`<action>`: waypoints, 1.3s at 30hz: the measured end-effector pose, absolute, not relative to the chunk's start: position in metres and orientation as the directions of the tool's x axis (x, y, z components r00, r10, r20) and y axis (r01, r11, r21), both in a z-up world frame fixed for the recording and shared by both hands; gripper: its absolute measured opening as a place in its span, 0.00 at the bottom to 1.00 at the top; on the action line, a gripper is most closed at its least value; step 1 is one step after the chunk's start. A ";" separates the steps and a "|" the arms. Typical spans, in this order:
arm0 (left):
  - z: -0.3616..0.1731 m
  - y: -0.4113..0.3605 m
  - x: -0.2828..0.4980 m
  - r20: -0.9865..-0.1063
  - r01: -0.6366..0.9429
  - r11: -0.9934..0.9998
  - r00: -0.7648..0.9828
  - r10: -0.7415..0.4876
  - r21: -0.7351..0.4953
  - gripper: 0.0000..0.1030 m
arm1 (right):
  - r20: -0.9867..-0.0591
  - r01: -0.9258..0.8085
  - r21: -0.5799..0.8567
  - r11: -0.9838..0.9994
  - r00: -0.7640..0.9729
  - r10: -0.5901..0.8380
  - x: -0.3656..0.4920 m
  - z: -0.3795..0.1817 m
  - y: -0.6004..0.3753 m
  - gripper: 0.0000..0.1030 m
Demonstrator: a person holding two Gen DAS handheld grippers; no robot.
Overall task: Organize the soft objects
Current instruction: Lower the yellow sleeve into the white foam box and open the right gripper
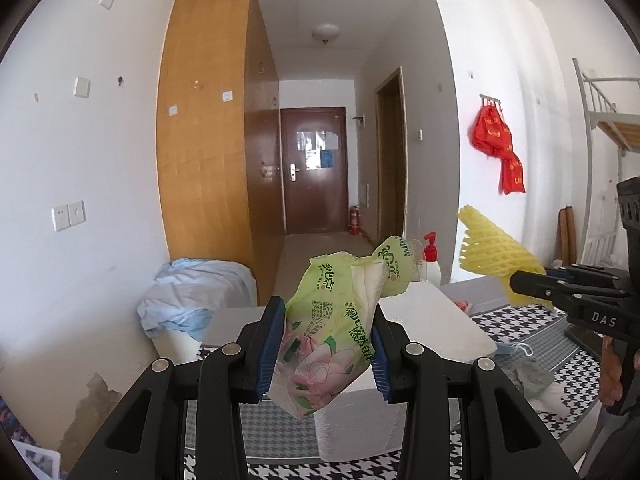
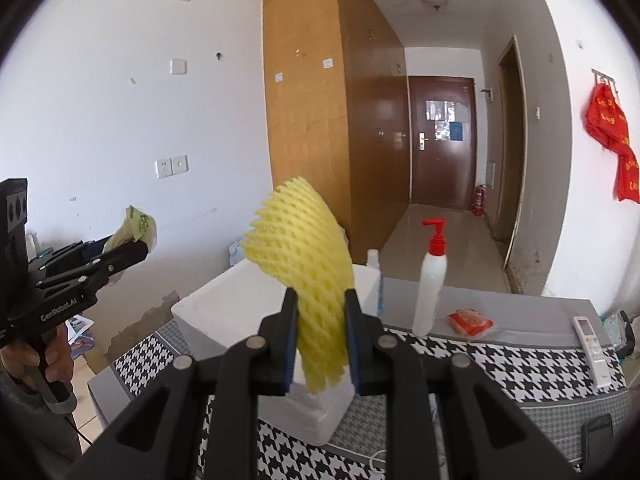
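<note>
Left claw (image 1: 324, 344) clamps tissue pack (image 1: 332, 320), right claw (image 2: 322, 344) clamps foam net (image 2: 308, 264); foam box (image 2: 240, 304), pump bottle (image 2: 430, 284) ahead.

Crumpled green tissue pack (image 1: 326, 332) pinched upright mid-air, yellow foam net sleeve (image 2: 310, 284) likewise held, curling upward

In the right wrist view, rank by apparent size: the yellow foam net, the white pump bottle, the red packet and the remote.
1. yellow foam net, though nearness to the camera inflates it
2. white pump bottle
3. remote and red packet look about alike; unranked
</note>
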State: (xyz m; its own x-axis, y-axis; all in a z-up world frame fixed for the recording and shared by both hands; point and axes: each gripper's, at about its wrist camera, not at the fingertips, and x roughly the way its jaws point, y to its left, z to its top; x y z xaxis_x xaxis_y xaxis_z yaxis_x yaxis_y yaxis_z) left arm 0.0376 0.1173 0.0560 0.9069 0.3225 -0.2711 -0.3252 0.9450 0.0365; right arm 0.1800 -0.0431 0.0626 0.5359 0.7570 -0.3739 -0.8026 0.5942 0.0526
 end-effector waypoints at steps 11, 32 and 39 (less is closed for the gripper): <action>0.051 0.128 0.034 -0.282 -0.370 0.929 0.888 0.363 0.030 0.40 | -0.419 -0.826 0.040 0.562 0.497 0.760 0.183 0.059 -0.008 0.24; 0.038 0.136 0.039 -0.322 -0.393 0.920 0.871 0.371 -0.003 0.40 | -0.537 -0.823 0.044 0.566 0.458 0.708 0.208 0.036 0.038 0.44; 0.039 0.138 0.042 -0.324 -0.390 0.921 0.872 0.367 -0.004 0.40 | -0.513 -0.834 0.032 0.551 0.459 0.725 0.201 0.038 0.036 0.83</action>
State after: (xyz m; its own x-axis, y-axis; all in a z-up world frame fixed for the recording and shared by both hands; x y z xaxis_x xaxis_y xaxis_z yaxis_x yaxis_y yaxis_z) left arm 0.0421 0.1381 0.0388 0.8720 0.3674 -0.3236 -0.3895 0.9210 -0.0041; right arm 0.2008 0.0364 0.0380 0.4592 0.7252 -0.5131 -0.8340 0.5509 0.0323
